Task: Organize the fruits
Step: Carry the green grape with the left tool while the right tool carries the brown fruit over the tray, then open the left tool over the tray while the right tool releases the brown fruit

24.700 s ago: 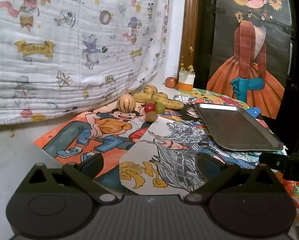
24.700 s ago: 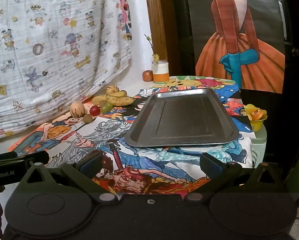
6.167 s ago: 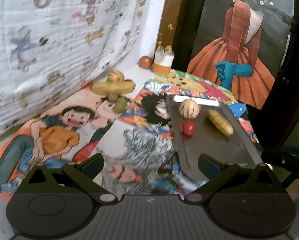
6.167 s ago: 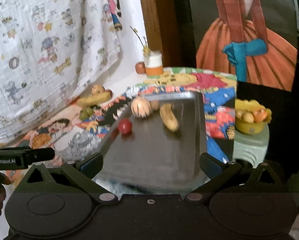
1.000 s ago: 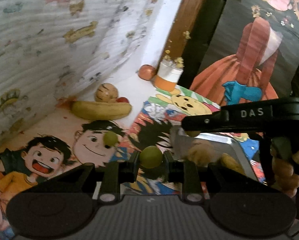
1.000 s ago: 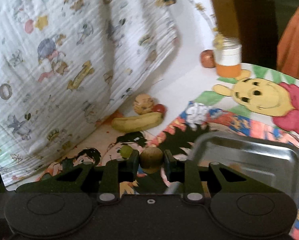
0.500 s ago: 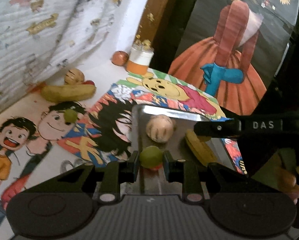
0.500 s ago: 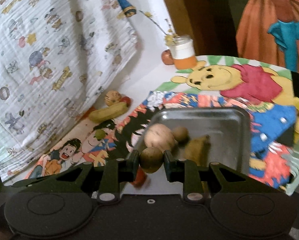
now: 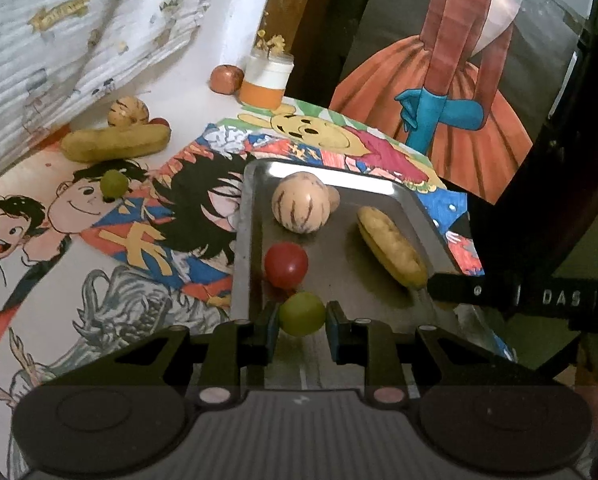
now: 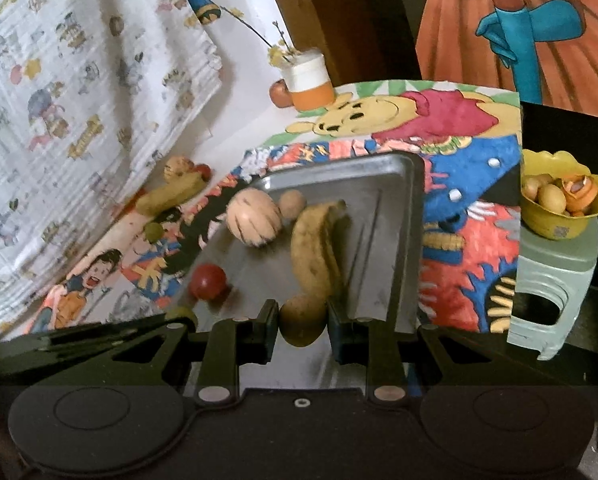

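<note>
My left gripper (image 9: 301, 316) is shut on a green grape (image 9: 301, 313) and holds it over the near end of the metal tray (image 9: 246, 216), just in front of a red tomato (image 9: 286, 265). My right gripper (image 10: 302, 322) is shut on a small brown fruit (image 10: 302, 320) over the tray (image 10: 395, 216). In the tray lie a striped round melon (image 9: 301, 208), a small brown fruit behind it (image 9: 334, 199) and a banana (image 9: 391, 246). On the table to the left lie a second banana (image 9: 117, 144), a small striped melon (image 9: 127, 112), a red fruit (image 9: 159, 122) and a green grape (image 9: 114, 184).
An orange-and-white jar (image 9: 267, 80) and a brown fruit (image 9: 227, 79) stand at the back by the wall. A patterned cloth (image 9: 59, 32) hangs on the left. A yellow bowl of fruit (image 10: 559, 200) sits on a pale green stool (image 10: 547, 280) to the right of the table.
Both grippers have moved right and down from over the posters to low over the tray's near end, each still holding its fruit.
</note>
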Motion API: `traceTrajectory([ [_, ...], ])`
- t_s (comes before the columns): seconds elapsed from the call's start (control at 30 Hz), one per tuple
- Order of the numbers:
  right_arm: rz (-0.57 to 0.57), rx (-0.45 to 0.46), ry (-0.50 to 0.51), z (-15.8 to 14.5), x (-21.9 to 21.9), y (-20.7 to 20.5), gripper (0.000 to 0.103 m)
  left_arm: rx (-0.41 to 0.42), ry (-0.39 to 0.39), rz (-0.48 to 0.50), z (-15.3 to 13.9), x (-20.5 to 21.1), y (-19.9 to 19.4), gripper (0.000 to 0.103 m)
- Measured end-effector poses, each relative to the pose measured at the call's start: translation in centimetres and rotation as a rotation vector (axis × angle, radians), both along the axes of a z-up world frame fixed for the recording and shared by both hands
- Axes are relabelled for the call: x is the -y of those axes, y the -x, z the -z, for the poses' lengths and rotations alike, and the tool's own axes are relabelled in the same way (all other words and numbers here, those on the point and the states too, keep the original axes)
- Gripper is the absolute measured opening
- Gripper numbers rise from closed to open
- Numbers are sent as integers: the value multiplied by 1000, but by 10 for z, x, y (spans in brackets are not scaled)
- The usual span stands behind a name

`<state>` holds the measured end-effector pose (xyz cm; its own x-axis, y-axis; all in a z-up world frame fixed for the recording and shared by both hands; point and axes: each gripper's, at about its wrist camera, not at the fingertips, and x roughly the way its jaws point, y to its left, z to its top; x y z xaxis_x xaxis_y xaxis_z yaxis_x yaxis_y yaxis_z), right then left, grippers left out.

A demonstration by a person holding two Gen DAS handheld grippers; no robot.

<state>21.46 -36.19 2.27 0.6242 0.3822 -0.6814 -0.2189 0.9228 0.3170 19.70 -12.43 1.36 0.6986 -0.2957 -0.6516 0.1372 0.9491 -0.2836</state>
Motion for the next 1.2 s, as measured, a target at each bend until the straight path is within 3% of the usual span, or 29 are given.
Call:
traceTrajectory([
  [0.77, 6, 15, 29, 12, -5, 5, 32, -20, -5, -4, 8, 3, -2, 29],
  [1.03, -2, 49, 63, 8, -8, 13, 40, -29, 24, -15, 5, -2, 1, 32],
  [1.2, 8, 66, 58, 3, -9, 20, 55, -8, 34, -25, -3, -7, 7, 42],
])
